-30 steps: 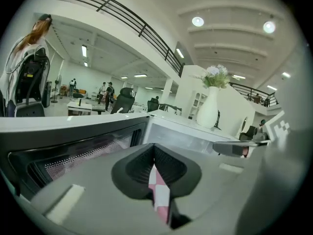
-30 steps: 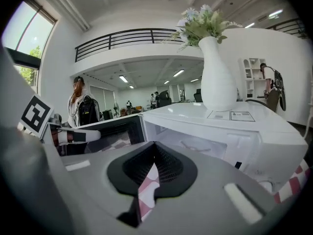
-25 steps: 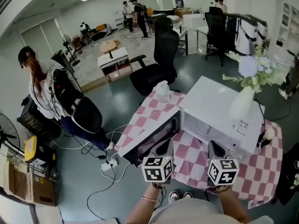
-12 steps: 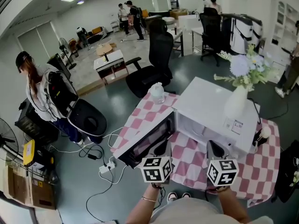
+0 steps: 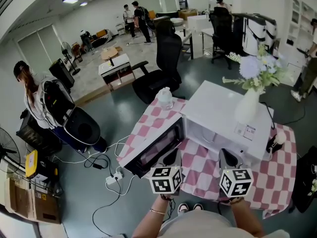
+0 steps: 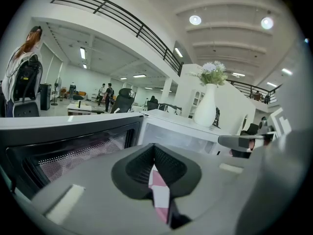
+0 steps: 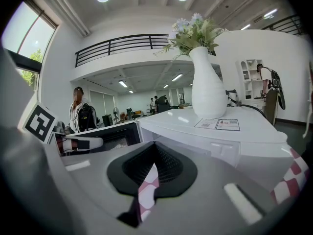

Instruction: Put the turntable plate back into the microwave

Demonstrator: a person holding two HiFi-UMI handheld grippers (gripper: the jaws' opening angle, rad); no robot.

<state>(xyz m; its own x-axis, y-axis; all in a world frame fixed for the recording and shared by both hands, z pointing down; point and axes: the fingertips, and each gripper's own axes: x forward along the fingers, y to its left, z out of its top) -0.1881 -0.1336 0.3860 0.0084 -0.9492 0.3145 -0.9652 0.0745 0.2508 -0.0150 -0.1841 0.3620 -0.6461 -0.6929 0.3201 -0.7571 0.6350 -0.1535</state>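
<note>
- The left gripper (image 5: 172, 158) was closed on nothing, with only the pink-and-white checks of the desk (image 5: 282, 182) showing through the slit between its jaws. The right gripper (image 5: 229, 159) was closed and empty in the same way.
- Both hung side by side over the near part of the desk, pointing toward twelve o'clock.
- Just beyond them, at twelve o'clock, stood the white microwave (image 5: 225, 108). Its door (image 5: 157, 145) was swung wide open toward ten o'clock, so the opening step looked done.
- The turntable plate showed in no view, neither on the desk nor in a gripper. The cavity was too pale to tell whether it lay inside.
- A vase (image 5: 246, 108) of flowers stood on the microwave's top toward one o'clock.
- A clear container (image 5: 166, 98) stood on the far desk corner at eleven o'clock.
- Judged from this, finding, lifting and seating the plate all remained to be done.
</note>
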